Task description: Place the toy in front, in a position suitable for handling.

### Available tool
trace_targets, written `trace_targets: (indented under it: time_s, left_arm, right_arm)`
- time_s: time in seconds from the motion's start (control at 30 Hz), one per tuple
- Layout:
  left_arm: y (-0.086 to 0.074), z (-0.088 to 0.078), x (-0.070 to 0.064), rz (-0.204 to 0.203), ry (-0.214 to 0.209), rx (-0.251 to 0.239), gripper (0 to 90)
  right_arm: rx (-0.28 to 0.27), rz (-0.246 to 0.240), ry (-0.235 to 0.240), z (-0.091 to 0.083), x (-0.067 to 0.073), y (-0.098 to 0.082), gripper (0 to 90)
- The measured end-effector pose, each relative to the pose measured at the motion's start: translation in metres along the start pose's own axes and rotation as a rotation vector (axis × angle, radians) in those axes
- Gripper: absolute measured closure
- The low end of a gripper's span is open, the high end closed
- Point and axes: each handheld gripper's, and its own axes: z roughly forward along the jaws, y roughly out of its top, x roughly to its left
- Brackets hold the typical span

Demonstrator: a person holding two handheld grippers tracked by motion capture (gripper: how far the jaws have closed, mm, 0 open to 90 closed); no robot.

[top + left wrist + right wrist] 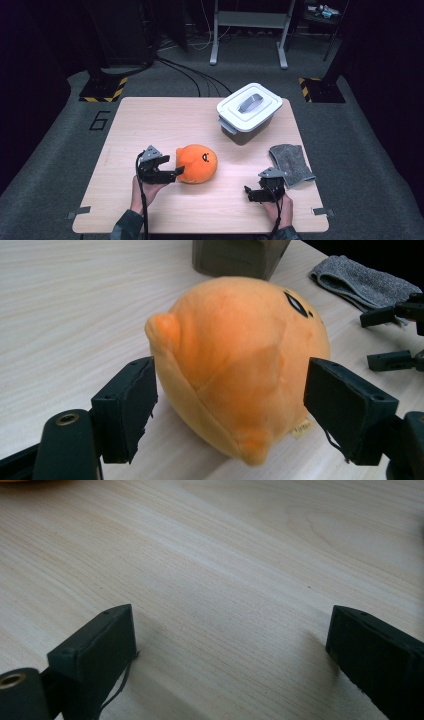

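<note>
Your left gripper [172, 167] sits at about eight o'clock on the table [150, 120], its jaws spread wide on either side of the orange plush toy [196, 163]. In the left gripper view the toy [240, 365] lies between the two pads, with the left pad just beside its flank and the right pad a little apart, so nothing is pinched. The toy rests on the wood just below the table's centre. At one o'clock stands the white lidded box [249, 111]. At four o'clock lies the grey cloth [291, 163], and just below it your right gripper [252, 192] rests with jaws spread over bare wood.
</note>
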Motion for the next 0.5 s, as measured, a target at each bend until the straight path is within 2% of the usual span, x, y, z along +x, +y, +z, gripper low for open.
trace_targets:
  time_s: [0.2,0.37,0.5]
  left_arm:
    - [-0.018,-0.005,0.0,-0.041,0.002,-0.015,18.4]
    - [-0.027,-0.007,0.001,-0.057,0.004,-0.034,16.1]
    - [-0.031,-0.006,0.0,-0.059,-0.01,-0.026,16.2]
  right_arm:
    - [-0.004,-0.002,-0.006,0.0,0.0,0.0,5.2]
    - [0.0,0.005,-0.007,0.0,0.0,0.001,5.2]
    - [0.0,0.004,-0.008,0.0,0.0,0.001,5.2]
